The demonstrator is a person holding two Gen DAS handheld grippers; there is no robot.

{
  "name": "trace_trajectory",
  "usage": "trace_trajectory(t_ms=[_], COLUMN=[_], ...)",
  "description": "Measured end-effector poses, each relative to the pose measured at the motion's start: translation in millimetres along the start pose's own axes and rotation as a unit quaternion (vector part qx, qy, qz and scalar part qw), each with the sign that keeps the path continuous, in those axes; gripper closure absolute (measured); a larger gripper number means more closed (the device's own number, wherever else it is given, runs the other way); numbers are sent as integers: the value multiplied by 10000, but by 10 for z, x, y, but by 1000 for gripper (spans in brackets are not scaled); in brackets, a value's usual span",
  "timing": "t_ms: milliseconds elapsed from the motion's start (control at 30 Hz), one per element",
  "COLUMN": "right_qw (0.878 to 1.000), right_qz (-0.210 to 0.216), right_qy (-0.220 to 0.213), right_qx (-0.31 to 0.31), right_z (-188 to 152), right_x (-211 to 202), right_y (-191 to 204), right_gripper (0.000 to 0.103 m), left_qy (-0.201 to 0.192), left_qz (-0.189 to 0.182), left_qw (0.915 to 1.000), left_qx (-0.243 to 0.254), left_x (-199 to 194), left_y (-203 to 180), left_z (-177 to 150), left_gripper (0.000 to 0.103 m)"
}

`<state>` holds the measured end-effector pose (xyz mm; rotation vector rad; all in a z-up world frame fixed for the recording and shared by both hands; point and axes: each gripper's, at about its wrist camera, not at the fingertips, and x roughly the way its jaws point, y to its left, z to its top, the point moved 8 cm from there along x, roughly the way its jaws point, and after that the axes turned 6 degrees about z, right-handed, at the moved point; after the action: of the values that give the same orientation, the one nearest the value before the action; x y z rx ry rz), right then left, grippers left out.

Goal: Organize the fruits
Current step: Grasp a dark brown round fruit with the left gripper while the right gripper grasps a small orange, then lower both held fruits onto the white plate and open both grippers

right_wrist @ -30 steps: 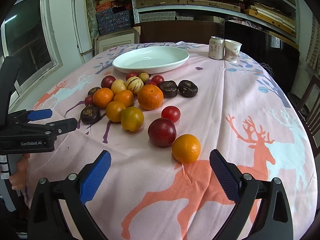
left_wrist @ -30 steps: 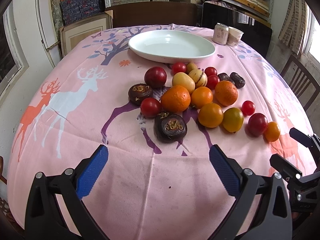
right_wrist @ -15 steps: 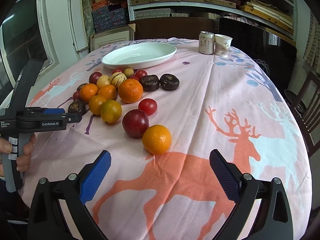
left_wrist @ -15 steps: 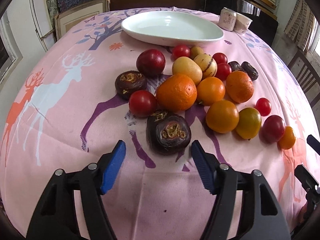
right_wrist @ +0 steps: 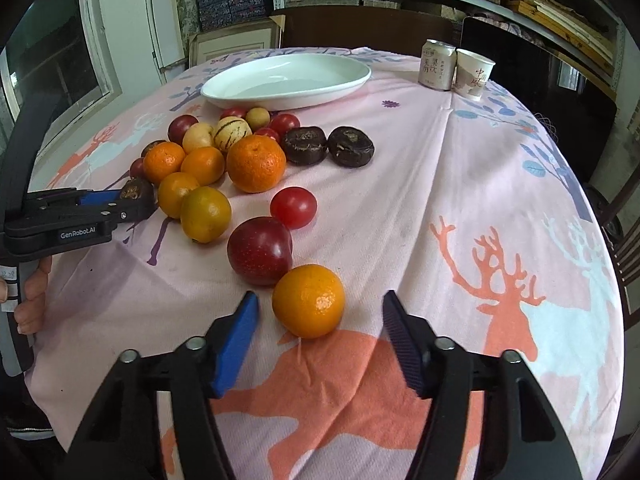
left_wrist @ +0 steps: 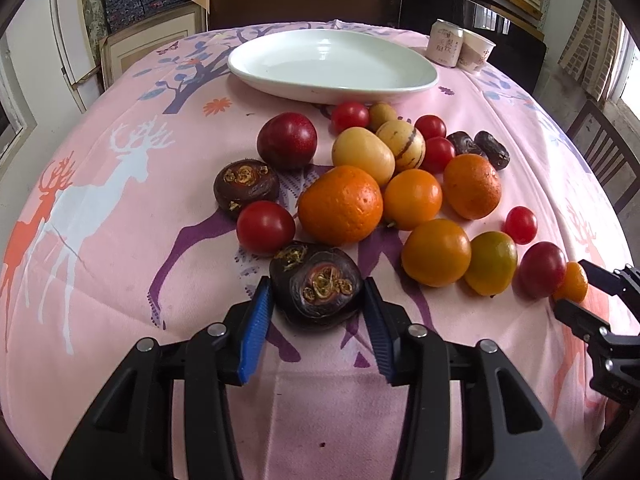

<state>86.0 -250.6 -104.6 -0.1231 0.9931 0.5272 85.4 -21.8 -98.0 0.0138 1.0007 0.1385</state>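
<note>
On the pink deer tablecloth (left_wrist: 120,200) lies a loose pile of oranges, red tomatoes, plums and dark brown water chestnuts. The nearest dark water chestnut (left_wrist: 320,292) sits between the blue pads of my left gripper (left_wrist: 316,282), whose jaws are closing and touch both its sides. From the right wrist, that gripper (right_wrist: 132,200) shows at the pile's left end. My right gripper (right_wrist: 320,298) is closing around a lone orange (right_wrist: 309,300), with gaps still on both sides. An empty white plate (left_wrist: 332,92) stands beyond the fruit.
A drink can (right_wrist: 436,65) and a paper cup (right_wrist: 474,74) stand at the back right of the table. A red plum (right_wrist: 260,250) touches the lone orange. A person's hand (right_wrist: 34,300) holds the left gripper. Chairs and shelves ring the table.
Both grippers came forward and down to the fruit. The left jaws narrowed from wide onto the dark water chestnut. The right jaws narrowed around the lone orange.
</note>
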Motion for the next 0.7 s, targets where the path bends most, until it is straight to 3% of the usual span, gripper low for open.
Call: trace_trajectory(t_ms=[33,67,233,367,467,567,633,700], right_qw=[9999,9998,9991,9951,9904,9827,9810,9872], right_qz=[100,197,412,623,495,591,643,700], right_qy=[36,34,-44,-752,-1208,-1667,-1751,-1403], right_qx=[10,17,3,-147,-458,-553,-531,-293], right_z=[3,6,48,354,808,1360,1650,1853], right_x=[40,62,-68,-490,-635,-526,-260,184], right_y=[16,27,62,115,202,289,312,281], right_gripper=[65,67,67,67,67,67,67,67], left_qy=[-9,-16,-56,-547,-990,-1367,-1200,-822], left_qz=[-5,-11,-258,-380,-298,-57,-110,-215], left_qw=[10000,10000,9996,9976,9941,9902,9924,9964], left_qx=[10,18,52,208,329,276,227,64], left_x=[-3,-6,-96,-475,-712,-713,-466,-107], left_y=[5,5,24,91,107,109,73,58], left_z=[-8,-12,-32,122,519,1086,1422,1647], left_gripper=[59,59,59,59,59,59,59,59])
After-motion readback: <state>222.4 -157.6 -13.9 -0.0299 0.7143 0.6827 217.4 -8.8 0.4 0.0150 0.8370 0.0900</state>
